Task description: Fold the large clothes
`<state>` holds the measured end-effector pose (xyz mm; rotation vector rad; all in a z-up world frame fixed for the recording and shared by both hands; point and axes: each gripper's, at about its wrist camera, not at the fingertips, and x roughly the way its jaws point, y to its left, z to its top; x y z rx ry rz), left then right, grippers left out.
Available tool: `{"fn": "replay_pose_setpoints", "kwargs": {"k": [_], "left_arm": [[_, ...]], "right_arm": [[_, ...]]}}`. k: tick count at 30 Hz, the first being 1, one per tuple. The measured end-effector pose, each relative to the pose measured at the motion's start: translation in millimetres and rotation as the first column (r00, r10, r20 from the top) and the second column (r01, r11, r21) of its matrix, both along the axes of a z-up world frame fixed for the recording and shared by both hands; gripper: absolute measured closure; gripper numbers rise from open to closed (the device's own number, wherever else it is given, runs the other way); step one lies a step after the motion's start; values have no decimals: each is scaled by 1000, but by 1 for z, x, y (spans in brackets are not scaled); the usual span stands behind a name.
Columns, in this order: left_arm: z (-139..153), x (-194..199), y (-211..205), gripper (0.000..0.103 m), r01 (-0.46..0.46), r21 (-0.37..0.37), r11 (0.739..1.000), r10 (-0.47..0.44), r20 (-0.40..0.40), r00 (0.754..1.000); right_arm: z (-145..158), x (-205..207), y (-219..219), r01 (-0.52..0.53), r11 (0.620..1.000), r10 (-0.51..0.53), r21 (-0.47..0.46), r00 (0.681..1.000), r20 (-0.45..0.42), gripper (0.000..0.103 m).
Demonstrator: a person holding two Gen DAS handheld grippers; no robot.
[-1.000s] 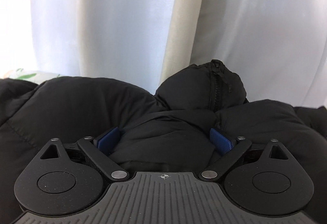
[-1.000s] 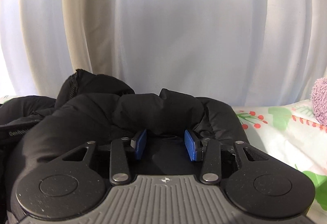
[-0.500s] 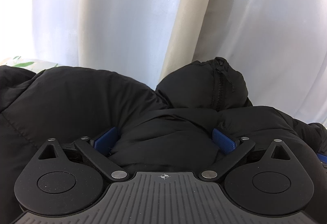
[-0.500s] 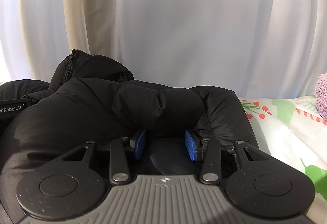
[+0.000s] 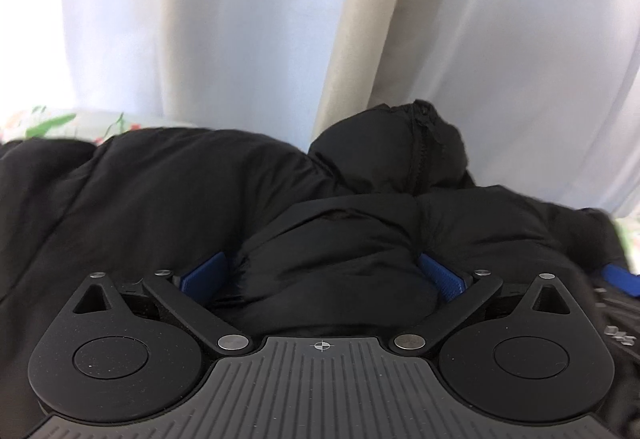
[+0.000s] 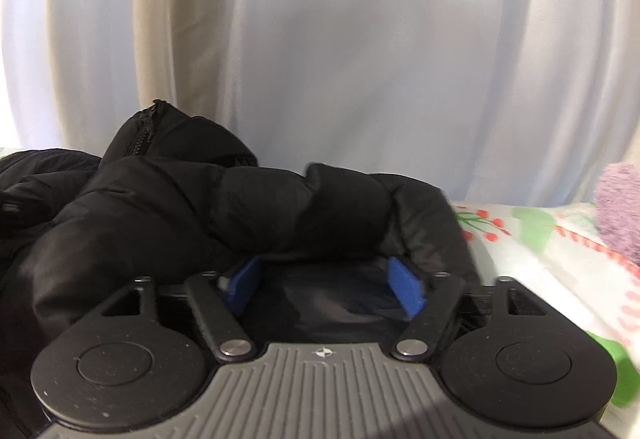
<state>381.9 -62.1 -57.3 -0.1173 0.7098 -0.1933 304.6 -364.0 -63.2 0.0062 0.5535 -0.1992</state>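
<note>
Left claw (image 5: 320,273) first: its blue pads (image 5: 442,273) are spread wide, and a fat roll of the black puffer jacket (image 5: 192,191) bulges right between them, filling the gap and pressing against both pads. That claw is clenched on the jacket. Just beyond its tips the padded collar rises in a rounded hump, with the zipper (image 5: 420,147) running down its middle. To the left of the claw a broad, smooth panel of the jacket spreads away; to the right, more black padding slopes off towards the edge of the view, where a small blue shape shows, too blurred at the rim to be sure what it is.

Over to the right claw (image 6: 324,287): its jaws are opening, and the blue pads (image 6: 406,289) stand clear of the fabric. A flat, dark layer of jacket (image 6: 248,207) lies between them, loose, gripped by nothing. Released, then. Straight ahead of the tips a thick folded ridge of the jacket lies crosswise, and up to the left sits that same collar with its zipper (image 6: 146,133).

Right of this claw the flowered bed sheet (image 6: 532,239) lies bare, with something fuzzy and purple (image 6: 620,211) at the far right edge. Pale curtains (image 6: 340,51) hang behind everything.
</note>
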Motion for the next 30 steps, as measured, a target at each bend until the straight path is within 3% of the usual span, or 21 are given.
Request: {"fn": "replay_pose_setpoints", "kwargs": {"k": [3,6,7,9,11,13,16,18,19,21,23,27,28,29,30], "left_arm": [[31,-39,58,0,4,-161,987,-1,22,1000],[59,-75,133,0,-104,-240,965,132,107,985],[65,-82,159,0,-176,-241,954,211,131,969],[66,-87,214,0,-352,-214,911,385,141,912],[57,-83,272,0,-532,-219,818,558,75,826],[41,-82,327,0,-643,-273,715,669,1,744],[12,-81,392,0,-744,-363,560,762,-125,635],[-4,-80,421,10,-790,-384,477,794,-197,576],[-9,-77,432,21,-804,-380,457,802,-215,558],[-17,-71,449,23,-817,-387,428,809,-239,537],[-25,-65,460,21,-813,-417,406,806,-257,534],[-30,-54,468,23,-807,-431,404,808,-246,536],[-30,-52,468,35,-804,-433,407,806,-244,539],[-30,-50,468,54,-792,-450,413,798,-241,553],[-29,-46,467,61,-787,-453,418,789,-249,562]], "right_arm": [[24,-29,5,6,998,-11,70,998,61,22],[48,-49,22,-54,991,38,124,991,129,22],[54,-51,30,-96,984,74,153,987,142,23],[62,-49,51,-187,959,159,211,977,145,28],[64,-44,76,-266,930,239,254,962,133,44],[60,-40,102,-330,901,310,282,944,113,51],[50,-36,137,-382,876,372,294,924,91,54],[45,-36,151,-403,864,396,302,914,87,54],[43,-34,158,-415,856,411,309,908,81,54],[40,-31,168,-422,850,425,316,903,65,54],[37,-27,174,-421,845,429,330,902,50,54],[32,-26,174,-402,844,424,355,906,19,54],[30,-24,176,-399,847,423,351,906,10,54],[28,-23,179,-398,850,423,346,906,4,54],[27,-23,181,-398,851,423,342,906,-1,54]]}}
